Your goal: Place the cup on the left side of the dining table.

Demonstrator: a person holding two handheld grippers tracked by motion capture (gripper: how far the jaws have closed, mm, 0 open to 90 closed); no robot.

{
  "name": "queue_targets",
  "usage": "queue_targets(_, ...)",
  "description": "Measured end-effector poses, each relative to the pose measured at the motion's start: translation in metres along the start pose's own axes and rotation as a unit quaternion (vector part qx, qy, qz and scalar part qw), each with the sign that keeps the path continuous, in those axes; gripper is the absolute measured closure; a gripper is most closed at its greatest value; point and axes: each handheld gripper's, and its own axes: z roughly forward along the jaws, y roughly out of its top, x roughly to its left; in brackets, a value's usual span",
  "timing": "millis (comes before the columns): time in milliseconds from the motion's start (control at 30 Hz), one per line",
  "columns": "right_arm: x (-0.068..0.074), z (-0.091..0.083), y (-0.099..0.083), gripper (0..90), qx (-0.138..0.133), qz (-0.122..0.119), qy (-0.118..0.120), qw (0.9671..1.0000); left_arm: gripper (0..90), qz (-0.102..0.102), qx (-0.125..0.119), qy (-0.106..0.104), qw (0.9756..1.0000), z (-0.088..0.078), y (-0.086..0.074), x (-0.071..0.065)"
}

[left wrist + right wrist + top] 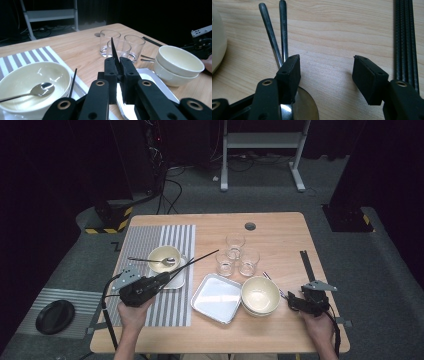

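Left tool (117,65): closed tight on one black chopstick (197,259), which points over the striped mat (150,240) toward the glasses (235,256);
Right tool (325,75): wide open, resting low above two spoons (277,35) on the table (280,227)

Overhead light falls evenly on the pale wooden table (280,230), while the surrounding floor and background sink into near black. Shadows beneath the stacked cream ceramic bowls (260,296) are soft and short. The square silver metal tray (216,298) gives a mild sheen, and the steel spoon (37,90) carries small highlights. The high view is soft and low in detail. In the right gripper view, the nearest black jaw parts are slightly blurred; the wood grain is sharp.
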Motion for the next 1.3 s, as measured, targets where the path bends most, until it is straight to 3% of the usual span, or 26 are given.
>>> queue_targets(33,0.0,0.0,0.0,39.7,0.0,0.0,0.0,1.0,84.6,-0.004,0.002,0.002,1.0,-0.0004,-0.0009,0.0)
queue_targets(67,-0.0001,0.0,0.0,39.7,0.0,0.0,0.0,1.0,84.6,0.009,0.003,0.002,1.0,-0.0005,-0.0015,0.0039)
queue_targets(100,-0.0001,0.0,0.0,39.7,0.0,0.0,0.0,1.0,84.6,0.009,0.003,0.002,1.0,-0.0005,-0.0015,0.0039)
queue_targets(133,-0.0001,0.0,0.0,39.7,0.0,0.0,0.0,1.0,84.6,-0.004,0.004,0.005,1.0,-0.0006,-0.0022,0.0038)
queue_targets(300,-0.0001,0.0,0.0,39.7,0.0,0.0,0.0,1.0,84.6,-0.004,0.002,0.007,1.0,0.0014,-0.0012,0.0026)
queue_targets(467,-0.0001,0.0,0.0,39.7,0.0,0.0,0.001,1.0,84.6,0.013,0.014,0.01,0.9998,0.0055,-0.0009,0.0027)
queue_targets(500,-0.0001,0.0,0.0,39.7,0.0,0.0,0.0,1.0,84.6,0.001,0.013,0.013,0.9998,0.006,-0.0016,0.001)
queue_targets(533,-0.0001,0.0,0.0,39.6,0.0,0.0,0.0,1.0,84.6,0.015,0.018,0.011,0.9997,0.0061,-0.0016,0.0028)
queue_targets(633,-0.0001,0.0,0.0,39.6,0.0,0.001,0.0,1.0,84.6,0.014,0.019,0.011,0.9997,0.007,-0.0027,0.0026)
queue_targets(667,-0.0001,0.0,0.0,39.6,0.0,0.0,0.0,1.0,84.6,0.0,0.018,0.015,0.9997,0.0078,-0.0046,0.0012)
queue_targets(733,-0.0001,0.0,0.0,39.5,0.0,0.001,0.0,1.0,84.6,0.011,0.022,0.01,0.9997,0.0088,-0.0052,0.0036)
queue_targets(867,0.0,0.0,0.0,39.5,0.0,0.001,0.0,1.0,84.6,0.011,0.022,0.013,0.9996,0.0089,-0.0064,0.0042)
queue_targets(933,0.0,0.0,0.0,39.5,0.0,0.0,-0.001,1.0,84.6,-0.005,0.017,0.016,0.9997,0.0074,-0.0073,0.0029)
queue_targets(1000,-0.0003,0.0,0.0,39.5,0.0,-0.002,0.0,1.0,84.6,0.011,0.017,0.013,0.9997,0.0064,-0.0066,0.0054)
queue_targets(1033,0.0,0.0,0.0,39.5,0.0,0.001,0.0,1.0,84.7,-0.005,0.015,0.016,0.9997,0.006,-0.0072,0.0034)
queue_targets(1100,0.0001,0.0,0.0,39.4,0.0,0.001,-0.001,1.0,84.6,0.008,0.016,0.015,0.9997,0.0048,-0.0067,0.0057)
queue_targets(1133,0.0,0.0,0.0,39.4,0.0,0.0,-0.001,1.0,84.6,-0.004,0.014,0.018,0.9997,0.0043,-0.0072,0.0043)
queue_targets(1300,0.0,0.0,0.0,39.4,0.0,0.0,-0.001,1.0,84.7,0.0,0.011,0.022,0.9997,0.0015,-0.0075,0.0069)
